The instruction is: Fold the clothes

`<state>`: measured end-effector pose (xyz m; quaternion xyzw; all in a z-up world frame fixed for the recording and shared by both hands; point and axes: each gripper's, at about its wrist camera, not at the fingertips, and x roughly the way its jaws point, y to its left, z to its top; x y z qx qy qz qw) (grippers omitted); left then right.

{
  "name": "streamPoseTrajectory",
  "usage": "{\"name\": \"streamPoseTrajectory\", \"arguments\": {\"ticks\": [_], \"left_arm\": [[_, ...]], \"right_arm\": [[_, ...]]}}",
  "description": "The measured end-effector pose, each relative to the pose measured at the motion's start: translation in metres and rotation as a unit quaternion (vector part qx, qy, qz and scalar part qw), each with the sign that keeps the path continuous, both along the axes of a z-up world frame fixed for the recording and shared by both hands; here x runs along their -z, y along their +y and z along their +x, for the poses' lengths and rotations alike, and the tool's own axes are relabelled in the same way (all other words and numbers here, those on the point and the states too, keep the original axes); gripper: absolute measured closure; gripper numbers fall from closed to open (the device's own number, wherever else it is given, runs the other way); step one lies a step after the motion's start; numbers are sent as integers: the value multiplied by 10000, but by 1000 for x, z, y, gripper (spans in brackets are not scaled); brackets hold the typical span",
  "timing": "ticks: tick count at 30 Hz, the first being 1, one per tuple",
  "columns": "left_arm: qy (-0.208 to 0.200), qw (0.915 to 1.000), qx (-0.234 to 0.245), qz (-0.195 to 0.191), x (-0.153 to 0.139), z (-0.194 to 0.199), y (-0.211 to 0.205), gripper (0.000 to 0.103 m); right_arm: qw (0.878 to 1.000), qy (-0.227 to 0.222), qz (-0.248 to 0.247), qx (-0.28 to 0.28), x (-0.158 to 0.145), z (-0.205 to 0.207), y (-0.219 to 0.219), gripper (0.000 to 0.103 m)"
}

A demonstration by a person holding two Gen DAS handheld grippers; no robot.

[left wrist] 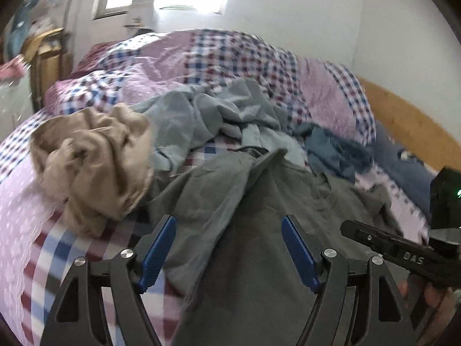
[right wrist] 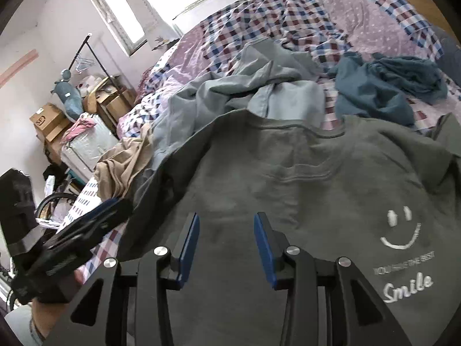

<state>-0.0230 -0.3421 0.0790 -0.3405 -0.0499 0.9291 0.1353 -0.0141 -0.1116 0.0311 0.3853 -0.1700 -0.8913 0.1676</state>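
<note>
The grey T-shirt lies spread front-up on the bed, collar at twelve o'clock from both tools, its long axis running from the hem near the cameras up to the neckline. The right tool hovers over the chest, jaws partly apart with nothing between them; the smiley print sits at three o'clock of it. The left tool stands wide and empty over the shirt's left edge, and looks nearer the left sleeve at eleven o'clock. Beyond the collar lie a light-blue garment, a tan garment and a teal garment. No basket or other container shows near the clothes.
</note>
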Motion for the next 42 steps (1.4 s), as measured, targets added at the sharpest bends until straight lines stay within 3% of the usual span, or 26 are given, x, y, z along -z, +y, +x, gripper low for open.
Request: {"name": "streamPoseTrajectory", "arguments": {"ticks": [6,10,11,16,20,24,28,30,34,36,38,40,42], "left_arm": [[-105,9998,-21,-142,12,-27,17,49],[-196,9996,-161,-130,18,-44,14,86],[-215,9995,-231,-25,20,-46,8,92],[-254,9966,-518,581,21,-52,-22,101],[62,9902,-802,1143,12,-44,-45,101],[444,9756,-1153,1814,4,-32,-72,103],[609,9556,-1469,2480,2,-23,-101,103],[518,9544,-1574,2485,5,-26,-109,103],[335,9727,-1178,1971,1,-34,-94,102],[337,9843,-911,1477,-4,-36,-77,92],[377,9915,-752,995,-8,-38,-62,59],[503,9954,-595,554,-11,-37,-47,37],[598,9971,-461,134,-11,-36,-35,32]], "right_arm": [[9997,-216,53,-50,17,-5,-4,59],[9994,-310,152,-83,26,-8,-8,59],[9993,-317,166,-77,27,-9,-8,59],[9989,-461,48,-5,37,-12,-6,59],[9987,-497,121,30,42,-13,-8,59],[9986,-499,167,27,43,-13,-8,59],[9985,-510,183,47,44,-14,-8,59],[9984,-524,197,64,45,-15,-10,59],[9984,-514,215,62,46,-15,-11,59],[9985,-512,197,58,46,-15,-10,59],[9985,-513,192,53,46,-15,-10,59],[9985,-513,205,45,46,-15,-10,59],[9984,-513,230,33,46,-15,-11,59]]}}
